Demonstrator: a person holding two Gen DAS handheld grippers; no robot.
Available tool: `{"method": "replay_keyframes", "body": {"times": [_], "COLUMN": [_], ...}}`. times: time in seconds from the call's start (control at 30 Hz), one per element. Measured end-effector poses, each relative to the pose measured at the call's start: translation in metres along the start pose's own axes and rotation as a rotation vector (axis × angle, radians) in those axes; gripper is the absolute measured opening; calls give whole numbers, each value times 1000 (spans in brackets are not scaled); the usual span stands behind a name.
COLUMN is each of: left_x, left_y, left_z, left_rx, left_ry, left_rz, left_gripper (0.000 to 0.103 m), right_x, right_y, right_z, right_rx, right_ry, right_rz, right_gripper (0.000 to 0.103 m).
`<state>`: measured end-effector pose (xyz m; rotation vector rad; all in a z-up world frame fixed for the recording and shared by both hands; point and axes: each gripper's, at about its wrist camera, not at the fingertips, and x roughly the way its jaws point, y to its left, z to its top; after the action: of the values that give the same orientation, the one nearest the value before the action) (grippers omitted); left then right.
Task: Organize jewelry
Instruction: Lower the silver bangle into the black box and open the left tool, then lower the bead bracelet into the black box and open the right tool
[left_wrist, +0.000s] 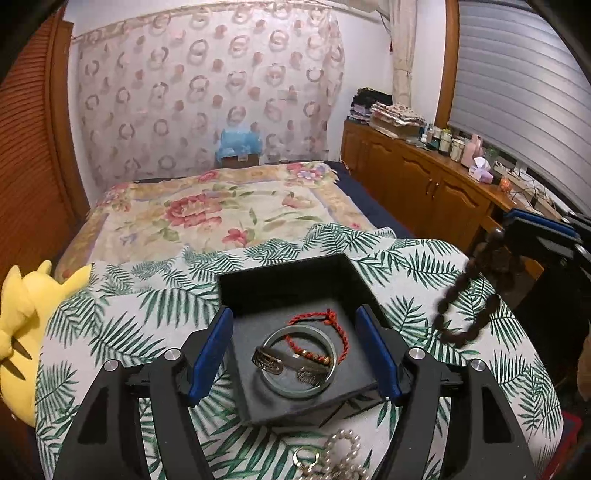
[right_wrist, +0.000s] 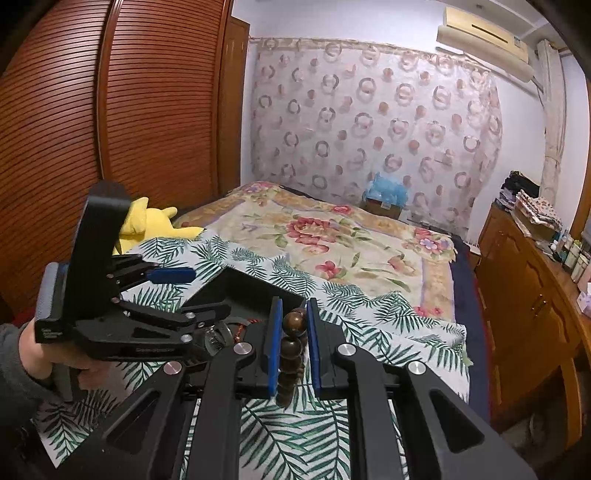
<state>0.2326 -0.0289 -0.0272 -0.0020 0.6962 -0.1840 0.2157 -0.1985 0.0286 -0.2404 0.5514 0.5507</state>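
A black open box (left_wrist: 288, 269) sits on the leaf-print cloth (left_wrist: 147, 302). Inside lie a clear glass bangle (left_wrist: 331, 354), a red cord bracelet (left_wrist: 341, 332) and a silver cuff (left_wrist: 271, 360). My left gripper (left_wrist: 295, 350) is open, its blue fingers (left_wrist: 210, 354) straddling the box. My right gripper (right_wrist: 293, 343) is shut on a dark wooden bead bracelet (right_wrist: 291, 350), which hangs above the cloth to the right of the box (right_wrist: 240, 284) and shows in the left wrist view (left_wrist: 465, 291). A pearl bracelet (left_wrist: 343, 454) and a small ring (left_wrist: 306, 456) lie in front of the box.
A yellow plush toy (left_wrist: 22, 332) lies at the left edge of the cloth. The floral bedspread (left_wrist: 221, 214) stretches behind. A wooden cabinet (left_wrist: 424, 184) with bottles and folded cloth stands along the right wall. A slatted wooden wardrobe (right_wrist: 110, 110) is at the left.
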Motion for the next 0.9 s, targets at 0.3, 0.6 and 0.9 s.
{"method": "replay_keyframes", "body": {"times": [0.3, 0.6, 0.9], "left_x": [-33, -64, -78], "left_y": [24, 55, 56], "left_z": [-33, -68, -102], "left_rx": [-13, -59, -74], "left_ry": [-10, -10, 8], "left_rz": [22, 30, 12], "left_gripper": [70, 75, 83], "right_x": [37, 89, 73], "right_y": [27, 54, 47], "right_z": [27, 31, -3], "right_rx": [16, 45, 37], "right_ry": [-7, 79, 96], "right_rz": [85, 146, 111], "right_gripper": [15, 15, 34]}}
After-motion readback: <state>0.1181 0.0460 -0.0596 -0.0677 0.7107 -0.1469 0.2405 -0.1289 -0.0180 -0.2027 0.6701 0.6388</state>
